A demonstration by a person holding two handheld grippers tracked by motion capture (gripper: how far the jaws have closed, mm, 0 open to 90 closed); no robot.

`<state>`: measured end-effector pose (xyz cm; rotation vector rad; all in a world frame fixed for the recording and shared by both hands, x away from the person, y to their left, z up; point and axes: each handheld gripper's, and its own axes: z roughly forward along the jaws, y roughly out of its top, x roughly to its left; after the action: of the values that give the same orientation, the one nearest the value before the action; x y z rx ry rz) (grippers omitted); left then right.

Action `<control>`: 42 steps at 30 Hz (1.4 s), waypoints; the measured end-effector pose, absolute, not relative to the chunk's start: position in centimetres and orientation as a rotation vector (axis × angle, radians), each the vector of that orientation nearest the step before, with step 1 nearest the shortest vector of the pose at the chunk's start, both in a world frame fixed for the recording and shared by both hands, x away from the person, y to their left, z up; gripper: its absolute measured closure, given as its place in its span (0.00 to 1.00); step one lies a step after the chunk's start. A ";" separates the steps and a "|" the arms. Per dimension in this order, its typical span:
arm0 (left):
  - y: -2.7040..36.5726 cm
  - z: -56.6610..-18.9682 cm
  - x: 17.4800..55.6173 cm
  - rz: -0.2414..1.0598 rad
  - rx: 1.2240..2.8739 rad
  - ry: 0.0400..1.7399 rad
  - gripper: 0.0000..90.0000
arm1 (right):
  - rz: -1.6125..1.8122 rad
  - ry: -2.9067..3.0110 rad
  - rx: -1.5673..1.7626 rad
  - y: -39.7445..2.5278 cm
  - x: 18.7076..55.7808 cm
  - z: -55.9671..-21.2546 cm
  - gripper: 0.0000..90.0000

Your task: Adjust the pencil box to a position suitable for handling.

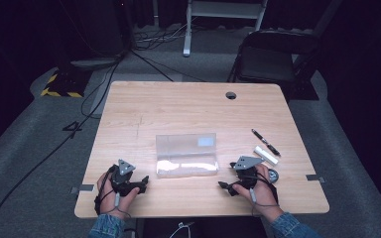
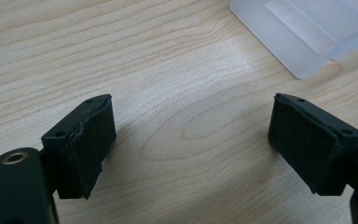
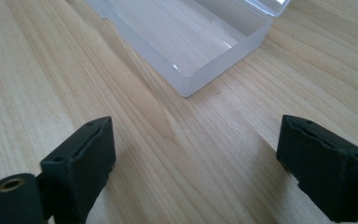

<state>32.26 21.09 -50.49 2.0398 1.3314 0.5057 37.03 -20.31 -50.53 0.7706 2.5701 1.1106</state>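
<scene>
A clear plastic box [image 1: 187, 154] lies open at the middle of the wooden table [image 1: 178, 106], its lid folded back toward the far side. My left gripper [image 1: 144, 182] rests near the front edge, left of the box, jaws wide apart with only bare wood between them. Its own view catches a corner of the box [image 2: 303, 37] at the upper right. My right gripper [image 1: 224, 187] rests right of the box, also open and holding nothing; the empty box tray [image 3: 191, 42] lies ahead of it. A black pen [image 1: 265, 142] and a white tube [image 1: 266, 155] lie right of the box.
A round dark object [image 1: 273, 175] sits beside the right hand. A cable hole [image 1: 231, 95] is at the table's far edge. Behind the table stand a black folding chair [image 1: 270, 57] and a white frame [image 1: 223, 15]; cables cross the grey floor.
</scene>
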 end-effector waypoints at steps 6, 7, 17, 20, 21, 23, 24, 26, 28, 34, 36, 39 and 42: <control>21.4 -49.7 32.4 0.461 2.016 1.319 0.27 | 1.115 2.556 0.784 -20.5 36.5 -50.5 0.17; 21.4 -49.7 32.4 0.461 2.016 1.319 0.27 | 1.118 2.554 0.781 -20.6 36.4 -50.5 0.18; 19.9 -48.2 33.9 0.394 1.962 1.287 0.28 | 1.153 2.578 0.731 -21.0 34.2 -49.6 0.22; 19.3 -48.1 34.5 0.396 1.970 1.273 0.27 | 1.162 2.567 0.719 -21.5 33.2 -48.8 0.23; 18.9 -48.1 34.8 0.386 1.975 1.263 0.27 | 1.163 2.563 0.720 -21.6 33.1 -48.7 0.23; 18.4 -48.2 35.2 0.387 1.985 1.248 0.26 | 1.163 2.552 0.726 -22.0 32.7 -48.3 0.23; 18.4 -48.2 35.2 0.387 1.985 1.248 0.26 | 1.163 2.552 0.726 -22.0 32.7 -48.3 0.23; 17.7 -48.3 35.7 0.377 2.000 1.232 0.26 | 1.167 2.538 0.734 -22.6 32.3 -48.0 0.23; 17.3 -48.3 36.1 0.372 2.016 1.221 0.27 | 1.170 2.532 0.746 -23.0 32.1 -47.9 0.23; 16.3 -49.1 37.1 0.367 2.103 1.180 0.37 | 1.147 2.539 0.795 -23.9 31.7 -48.3 0.25; 16.0 -49.3 37.4 0.368 2.131 1.159 0.38 | 1.136 2.542 0.797 -24.0 31.7 -48.4 0.25; 15.9 -49.5 37.5 0.363 2.150 1.141 0.41 | 1.129 2.544 0.799 -24.0 31.6 -48.5 0.25; 15.7 -49.6 37.4 0.388 2.188 1.089 0.41 | 1.125 2.546 0.804 -24.1 31.6 -48.5 0.26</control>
<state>37.42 15.67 -49.58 2.1884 1.0885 0.3884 31.59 -24.12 -48.47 0.8039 2.5458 1.1248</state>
